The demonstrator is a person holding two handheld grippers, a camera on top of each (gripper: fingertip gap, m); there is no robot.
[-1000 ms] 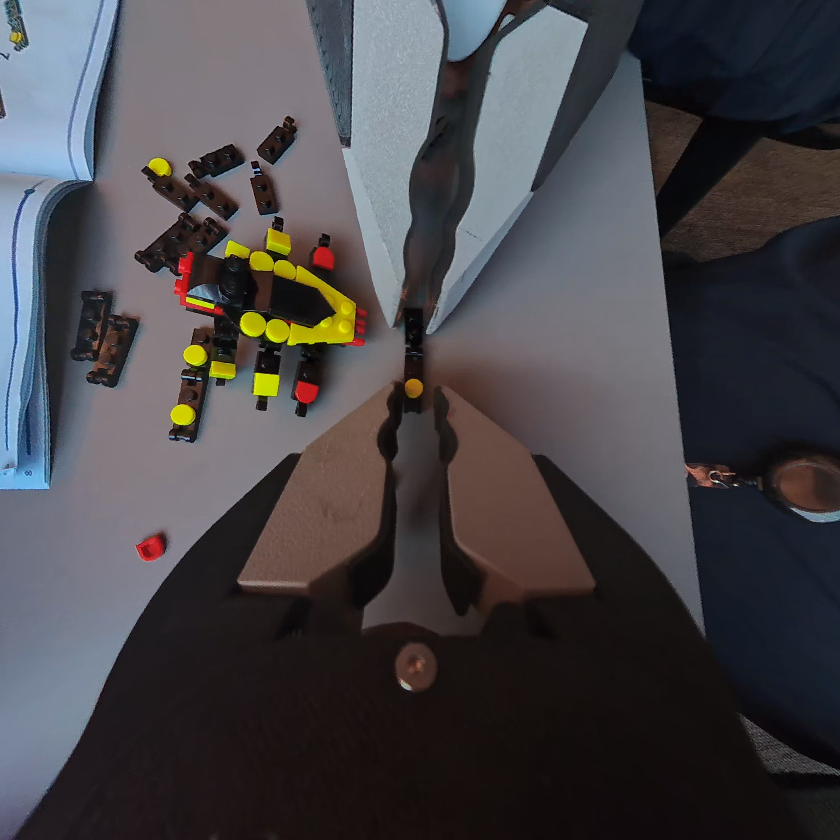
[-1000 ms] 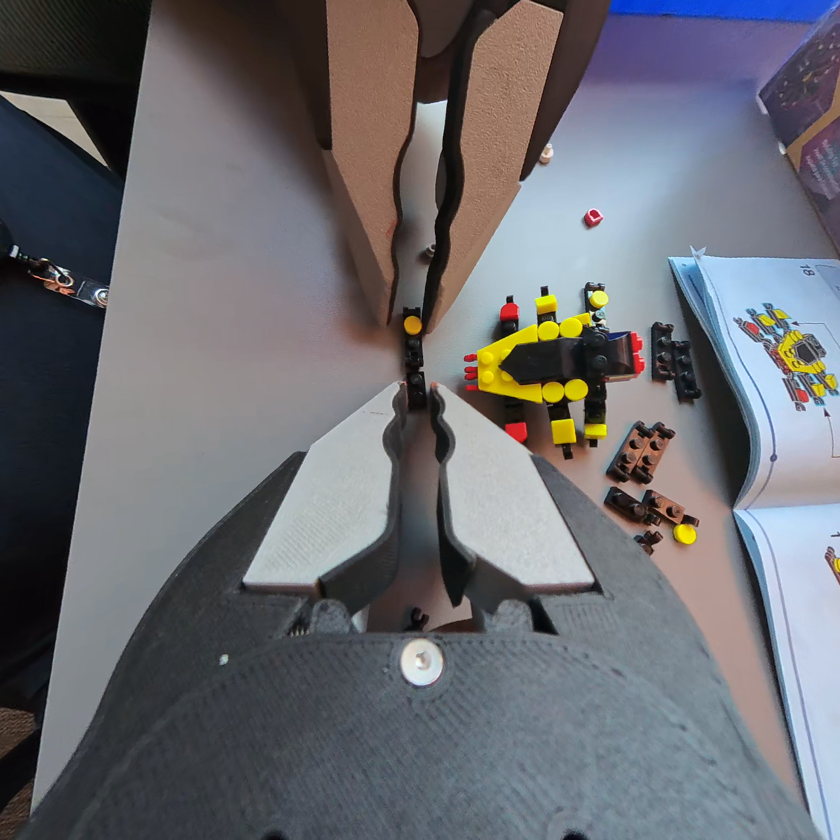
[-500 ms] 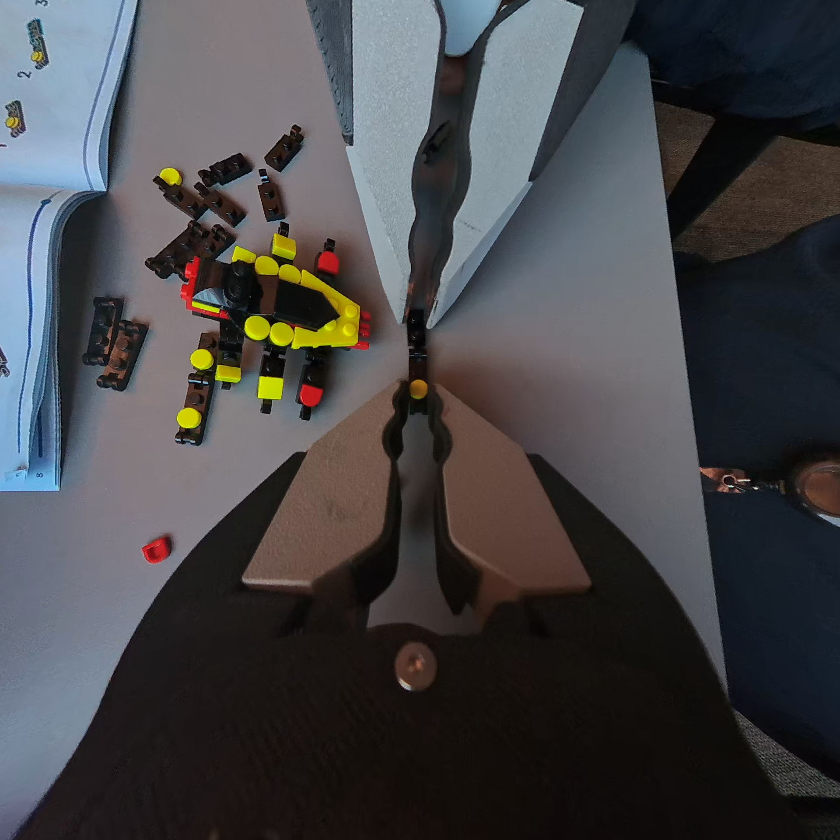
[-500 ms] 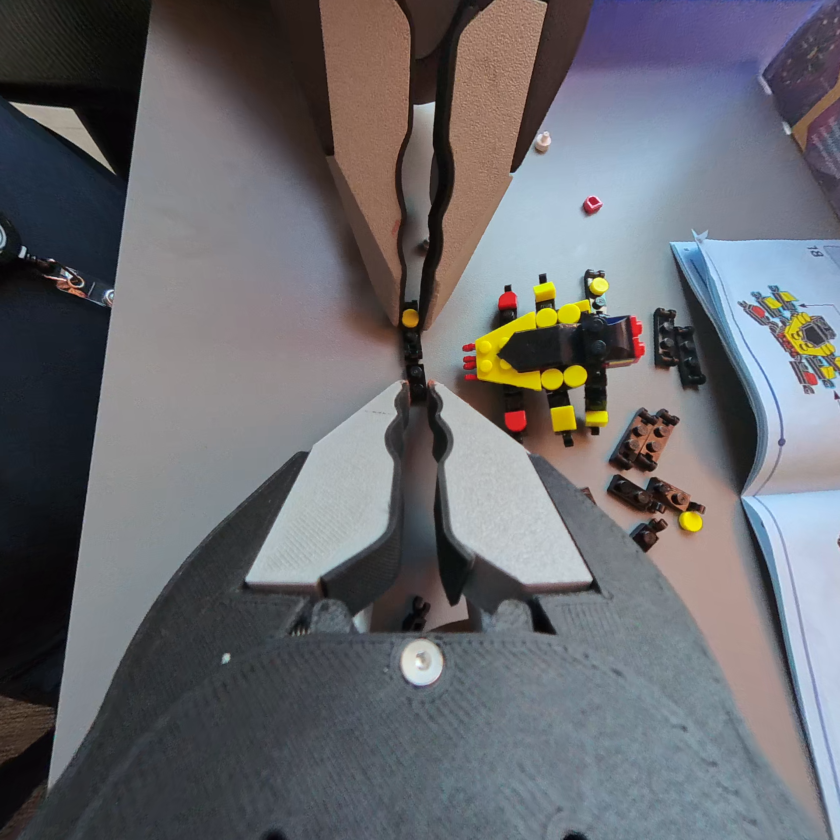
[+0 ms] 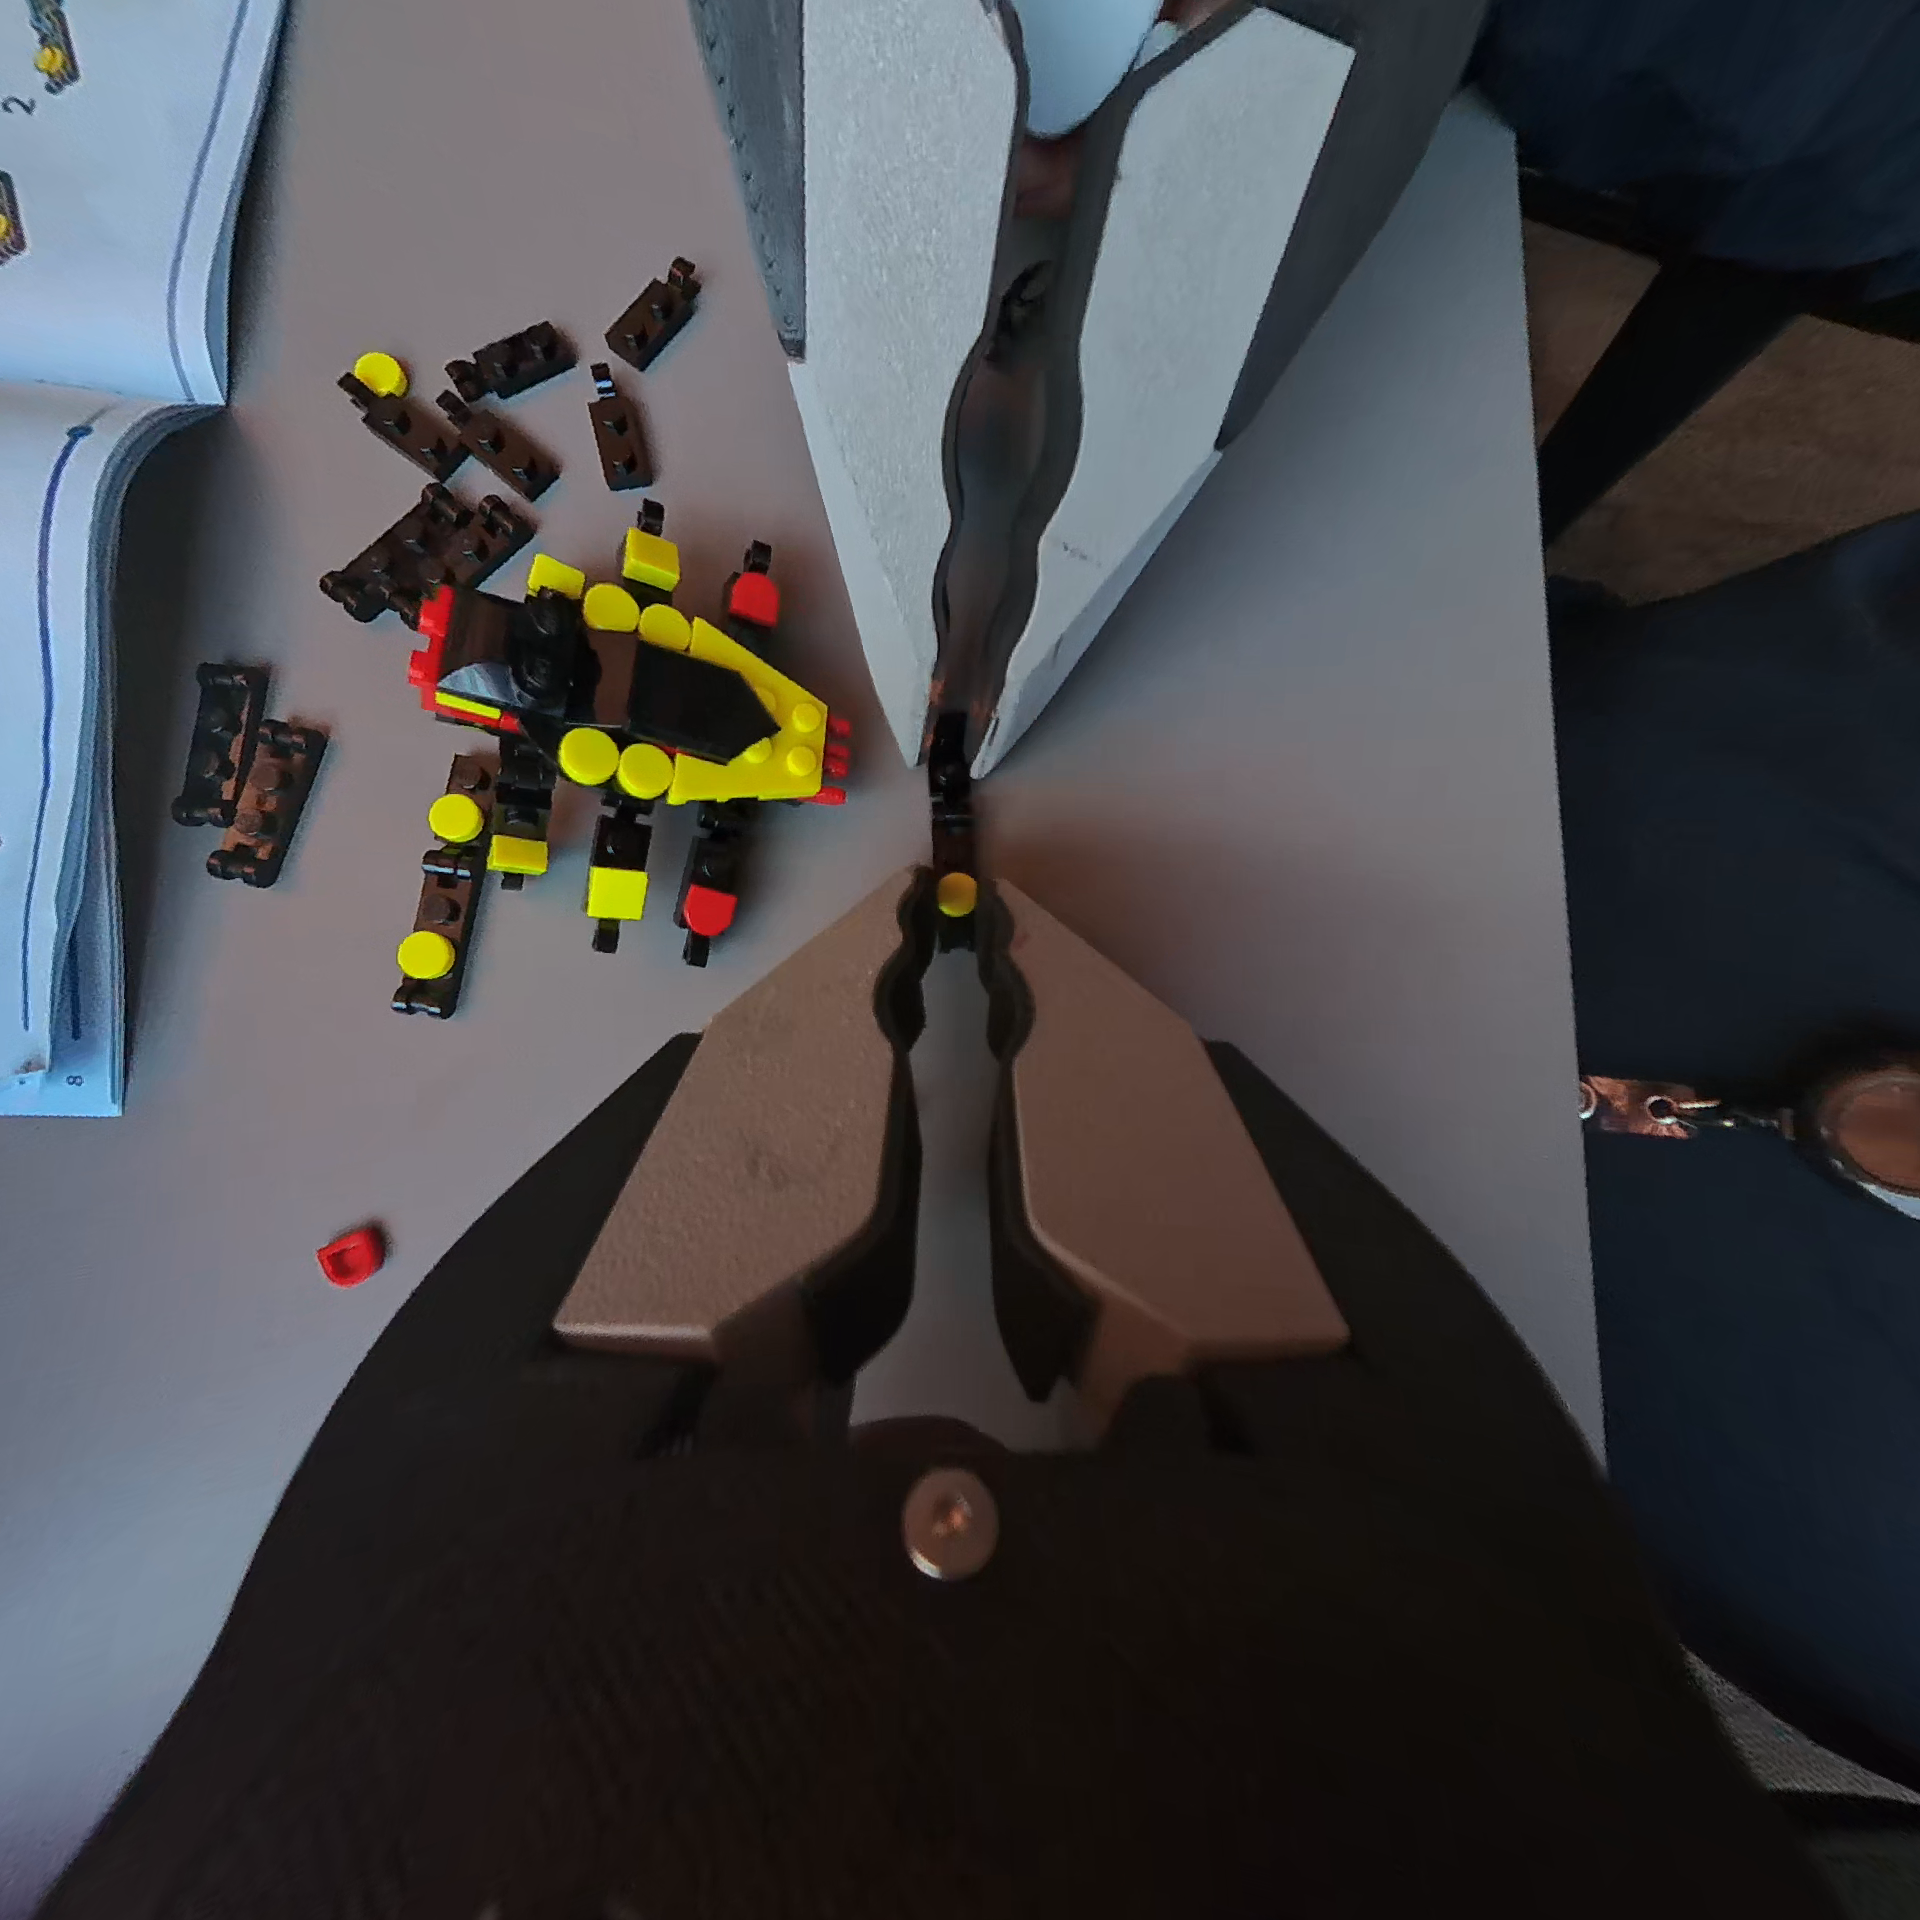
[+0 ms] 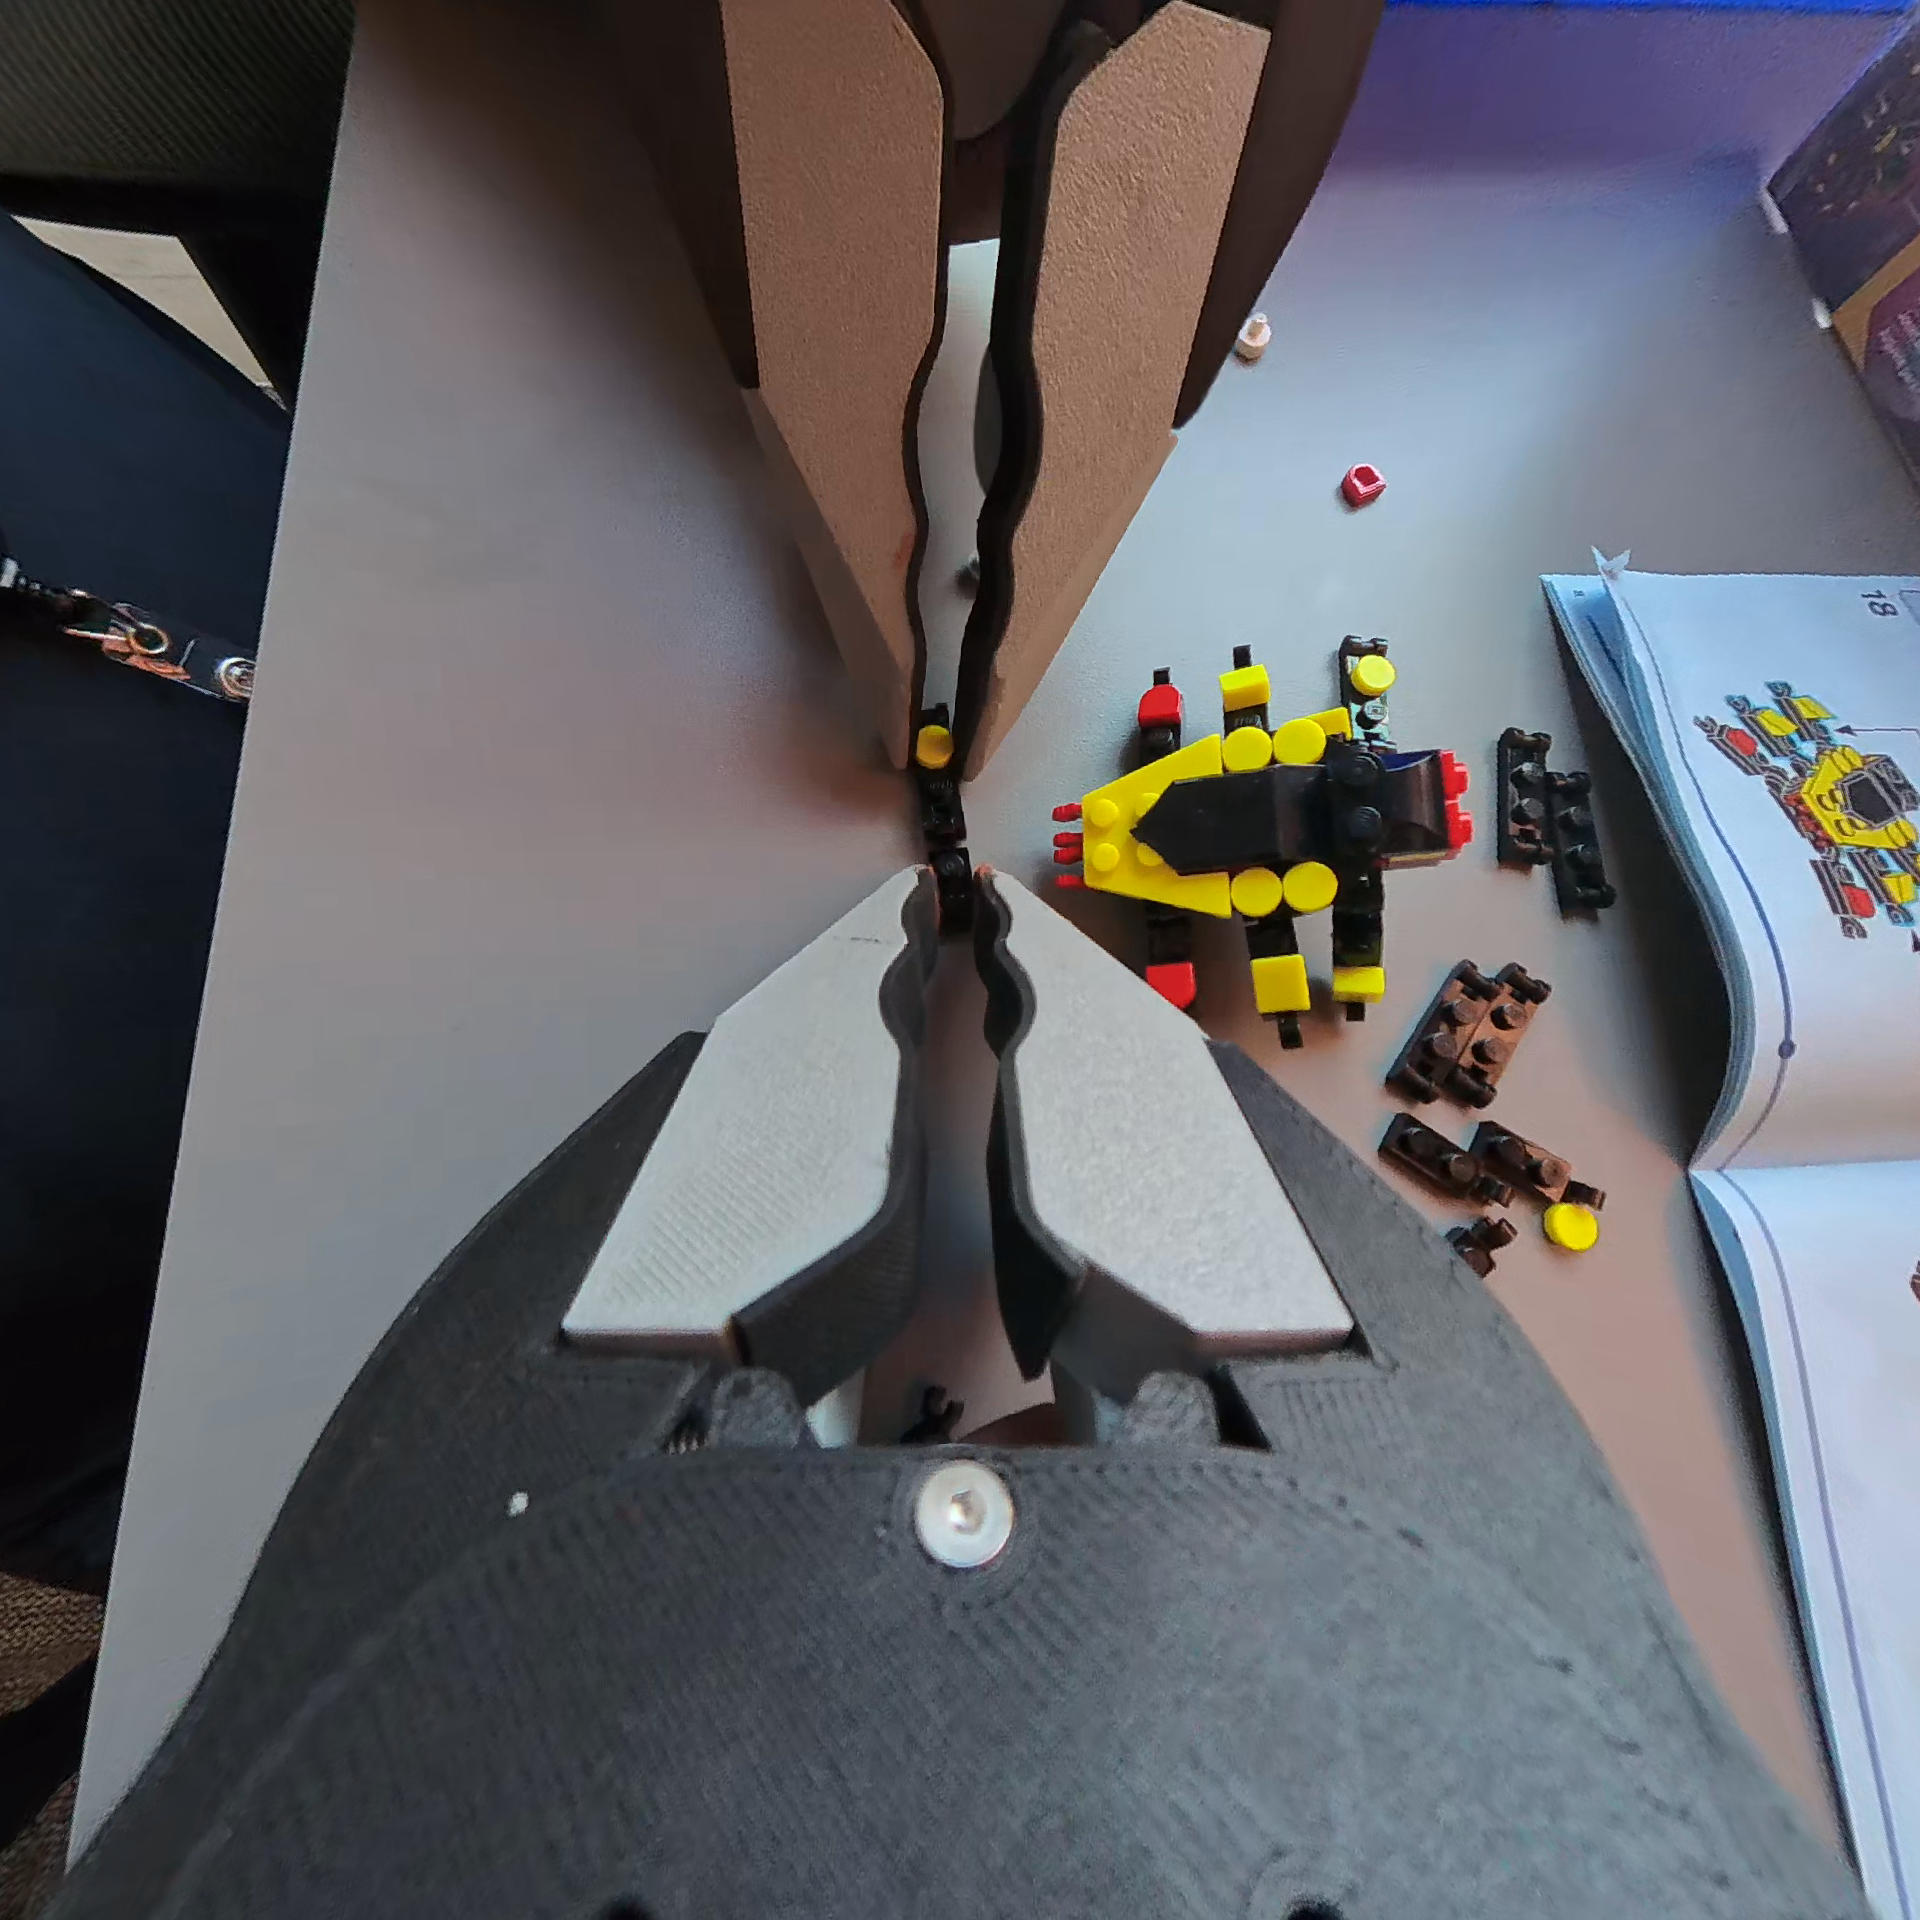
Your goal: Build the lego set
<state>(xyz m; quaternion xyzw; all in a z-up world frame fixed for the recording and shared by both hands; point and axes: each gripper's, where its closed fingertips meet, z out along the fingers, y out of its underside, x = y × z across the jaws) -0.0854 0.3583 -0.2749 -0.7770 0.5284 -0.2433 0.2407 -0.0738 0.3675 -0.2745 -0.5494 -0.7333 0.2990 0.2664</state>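
Left gripper (image 5: 954,902), right gripper (image 6: 951,896) pinch, apparently, 1 leg piece (image 5: 953,831).

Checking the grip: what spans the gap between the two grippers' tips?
A small black leg piece with a yellow stud, pinched by left gripper and right gripper; both views show it.

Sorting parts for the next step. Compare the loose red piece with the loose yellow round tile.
The loose red piece is squarish with a rim, lying alone beyond the model; the loose yellow round tile is a flat disc touching the brown plates near the booklet. Both are small, unattached, on the table.
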